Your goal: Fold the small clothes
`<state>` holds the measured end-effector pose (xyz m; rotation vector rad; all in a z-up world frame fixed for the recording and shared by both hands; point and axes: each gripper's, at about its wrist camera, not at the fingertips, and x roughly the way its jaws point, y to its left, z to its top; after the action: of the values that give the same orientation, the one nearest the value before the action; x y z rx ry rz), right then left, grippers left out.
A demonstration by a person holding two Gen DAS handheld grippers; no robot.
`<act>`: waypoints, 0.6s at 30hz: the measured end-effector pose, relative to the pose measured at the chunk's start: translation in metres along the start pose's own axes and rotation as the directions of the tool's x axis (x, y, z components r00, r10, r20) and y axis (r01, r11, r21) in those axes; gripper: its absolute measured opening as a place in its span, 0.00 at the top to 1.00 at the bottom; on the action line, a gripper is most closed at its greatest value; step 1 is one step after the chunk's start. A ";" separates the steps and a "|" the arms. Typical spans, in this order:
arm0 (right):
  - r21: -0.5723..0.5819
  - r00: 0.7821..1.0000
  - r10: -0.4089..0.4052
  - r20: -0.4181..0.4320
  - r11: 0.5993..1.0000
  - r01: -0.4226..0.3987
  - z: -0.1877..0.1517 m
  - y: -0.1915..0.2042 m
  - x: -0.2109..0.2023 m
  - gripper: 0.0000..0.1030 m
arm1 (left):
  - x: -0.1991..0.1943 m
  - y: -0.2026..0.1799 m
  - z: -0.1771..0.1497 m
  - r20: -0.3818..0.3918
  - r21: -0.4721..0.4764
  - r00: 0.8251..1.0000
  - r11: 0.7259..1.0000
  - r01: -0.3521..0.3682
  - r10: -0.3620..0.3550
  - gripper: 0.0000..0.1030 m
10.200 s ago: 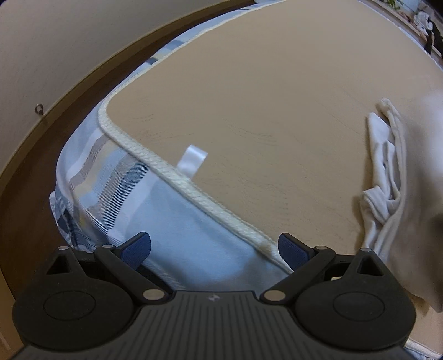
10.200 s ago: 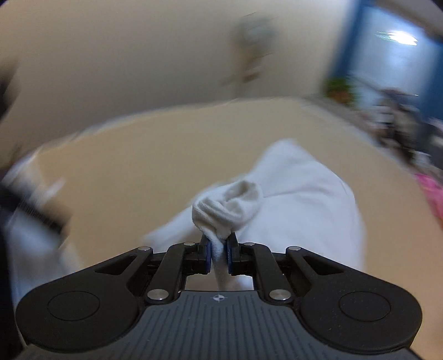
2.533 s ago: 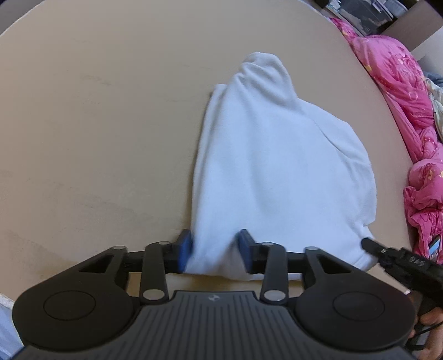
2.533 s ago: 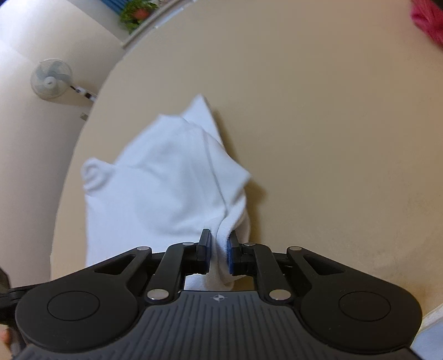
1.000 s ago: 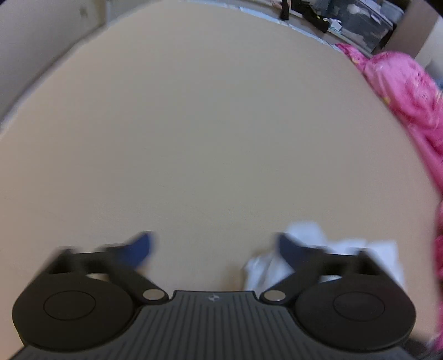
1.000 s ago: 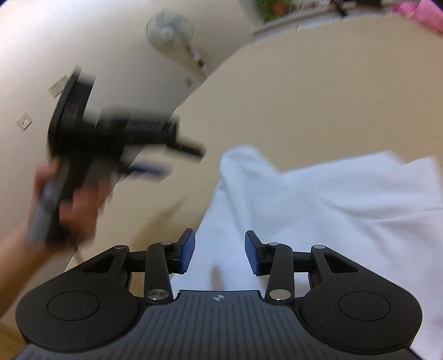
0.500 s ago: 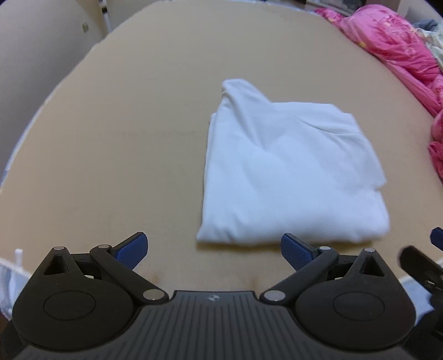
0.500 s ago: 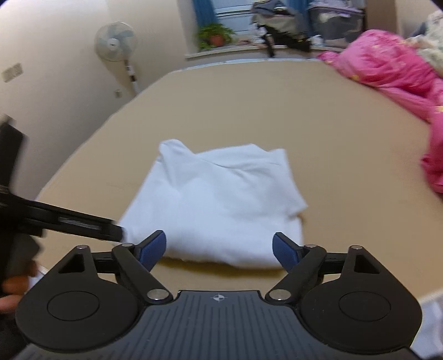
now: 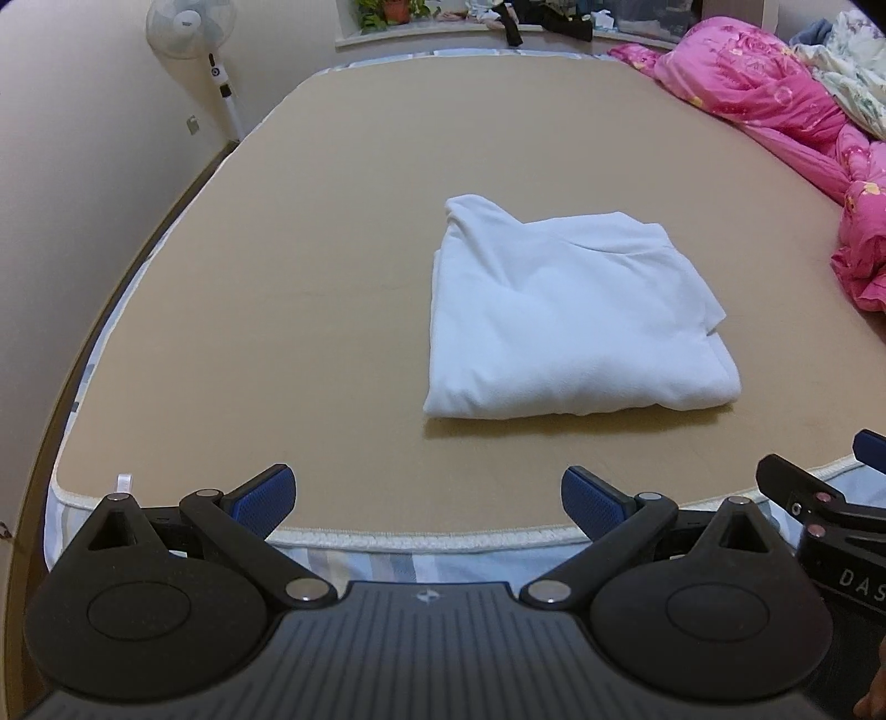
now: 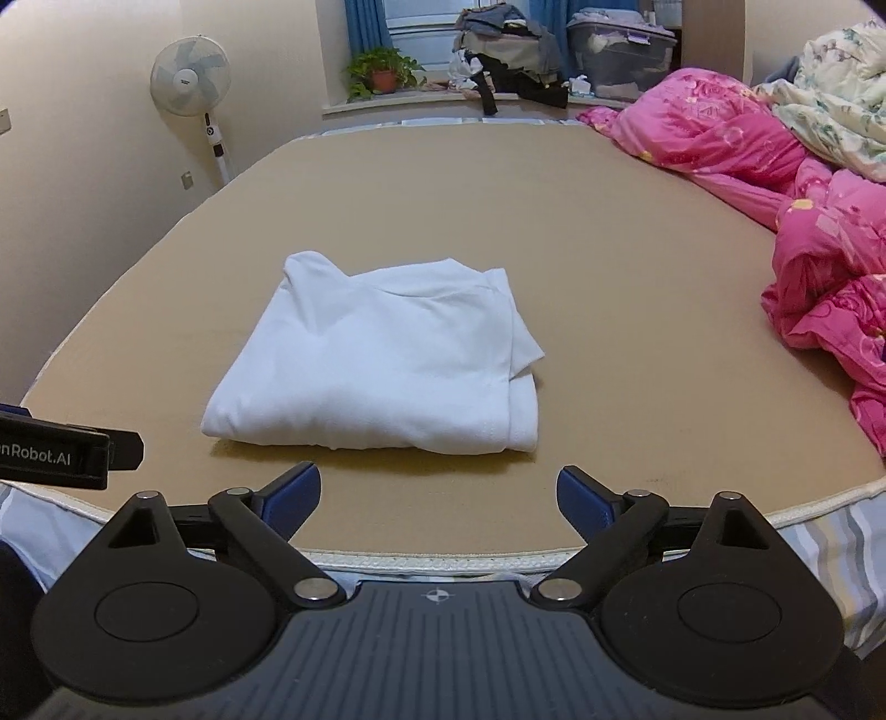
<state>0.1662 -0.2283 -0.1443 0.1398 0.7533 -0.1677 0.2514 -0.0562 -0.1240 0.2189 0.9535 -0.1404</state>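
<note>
- The white garment (image 9: 570, 315) lies folded into a thick rectangle on the tan mat (image 9: 332, 288), right of centre in the left wrist view, left of centre in the right wrist view; nothing touches it
- The left gripper (image 9: 426, 498) stands wide with nothing between its jaws, at the bottom of its frame over the mat's near edge; the right gripper (image 10: 437, 498) has just been opening and stands wide too, jaws bare
- Only the right wrist view shows the blue curtain (image 10: 360, 27) and clear storage box (image 10: 620, 44) at the top; both show the fan (image 9: 191, 27) upper left and pink quilt (image 10: 775, 210) at right
- Each view catches the other tool at a lower edge
</note>
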 end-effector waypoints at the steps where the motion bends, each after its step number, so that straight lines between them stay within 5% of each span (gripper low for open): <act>1: 0.002 1.000 0.003 0.004 1.000 -0.003 0.000 0.000 -0.003 0.10 | -0.002 0.000 -0.001 -0.001 0.002 1.000 1.000 -0.001 0.001 0.01; 18: 0.025 1.000 0.010 -0.006 1.000 -0.010 0.003 0.000 -0.003 0.08 | -0.012 -0.003 -0.003 0.011 0.024 1.000 1.000 -0.008 0.008 0.01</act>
<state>0.1660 -0.2290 -0.1400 0.1675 0.7566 -0.1671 0.2418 -0.0581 -0.1166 0.2444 0.9408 -0.1457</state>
